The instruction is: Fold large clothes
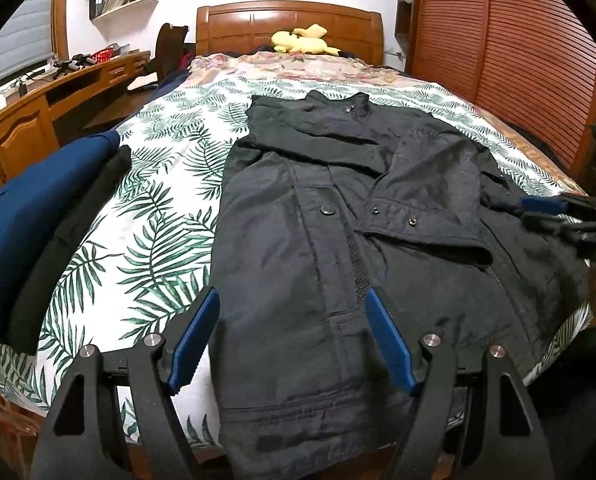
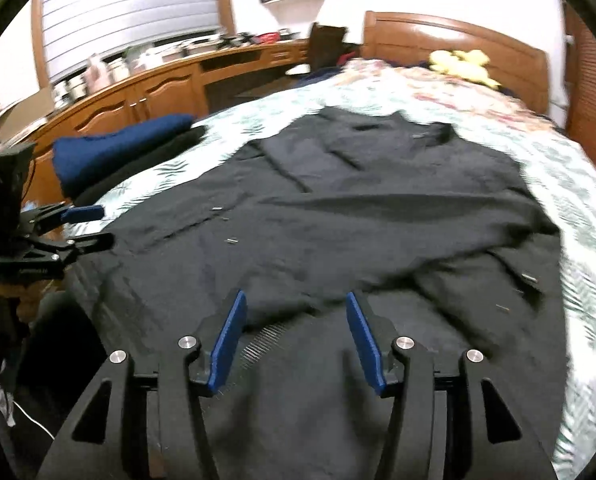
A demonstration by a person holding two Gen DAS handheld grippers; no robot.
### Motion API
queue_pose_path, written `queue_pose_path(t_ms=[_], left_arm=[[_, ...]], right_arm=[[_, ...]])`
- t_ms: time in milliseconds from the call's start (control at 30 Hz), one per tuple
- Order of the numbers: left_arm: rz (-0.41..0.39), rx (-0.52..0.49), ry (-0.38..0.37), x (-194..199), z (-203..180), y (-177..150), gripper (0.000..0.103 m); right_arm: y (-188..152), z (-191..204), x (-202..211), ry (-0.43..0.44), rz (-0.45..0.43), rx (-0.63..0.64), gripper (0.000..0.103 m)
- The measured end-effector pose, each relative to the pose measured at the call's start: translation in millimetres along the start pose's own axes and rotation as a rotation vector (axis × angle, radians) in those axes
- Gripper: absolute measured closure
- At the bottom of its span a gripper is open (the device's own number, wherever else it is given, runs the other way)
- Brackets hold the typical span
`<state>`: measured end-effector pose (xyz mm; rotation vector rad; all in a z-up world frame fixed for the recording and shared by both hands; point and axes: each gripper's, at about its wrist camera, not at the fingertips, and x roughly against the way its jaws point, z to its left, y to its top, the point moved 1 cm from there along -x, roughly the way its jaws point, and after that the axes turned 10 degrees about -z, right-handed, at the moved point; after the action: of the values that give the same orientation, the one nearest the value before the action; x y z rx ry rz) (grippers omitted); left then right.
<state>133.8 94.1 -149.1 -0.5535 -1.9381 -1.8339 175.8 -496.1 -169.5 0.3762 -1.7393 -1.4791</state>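
Jacket: a dark jacket (image 1: 337, 208) lies spread flat on the bed (image 1: 170, 184), collar toward the headboard (image 1: 290, 24), hem at the near edge. One sleeve is folded across the chest below the collar. The front placket shows snap buttons, and a flap lies turned over near the middle.
Bed: a leaf-print sheet covers it, with a floral cover further up near the headboard.
Left tool: the left tool (image 1: 294, 340) hovers above the jacket's lower front, its blue pads spread wide, nothing between them. In the right wrist view it shows at the left edge (image 2: 86, 228), over the jacket's side edge.
Right tool: the right tool (image 2: 294, 336) is over the jacket's hem area, pads apart, with no cloth pinched; the fabric lies below them. In the left wrist view it shows at the right edge (image 1: 537, 212), above the jacket's side. The right wrist view is blurred.
Folded stack: a blue garment (image 1: 30, 216) with a black one (image 1: 70, 240) beside it sits on the bed, well apart from the jacket on its left side.
Plush: a yellow plush (image 1: 301, 40) rests by the headboard.
Desk: a wooden desk (image 1: 78, 80) runs along the bed's left side, with small clutter on top, too small to tell apart.
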Motion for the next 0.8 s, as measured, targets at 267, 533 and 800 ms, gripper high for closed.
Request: queue_pose_path(t_ms=[267,533,800], left_arm=[[0.023,0.025,-0.019,2.7,14.8,-8.9,0.046],[0.060,0.044,0.028,4.7,24.9,-11.9,0.047],[0.097,0.100,0.063,-0.4,31.4,-11.1,0.056]], right_arm=[[-48.3,-75.9,53.0,-0.234,0.089,-0.110,0.049],[-76.3,-109.0,73.2,-0.288,0.127,-0.183,0.049],[-88.1,-125.7,75.8,-0.201,0.115,-0.233,0.048]])
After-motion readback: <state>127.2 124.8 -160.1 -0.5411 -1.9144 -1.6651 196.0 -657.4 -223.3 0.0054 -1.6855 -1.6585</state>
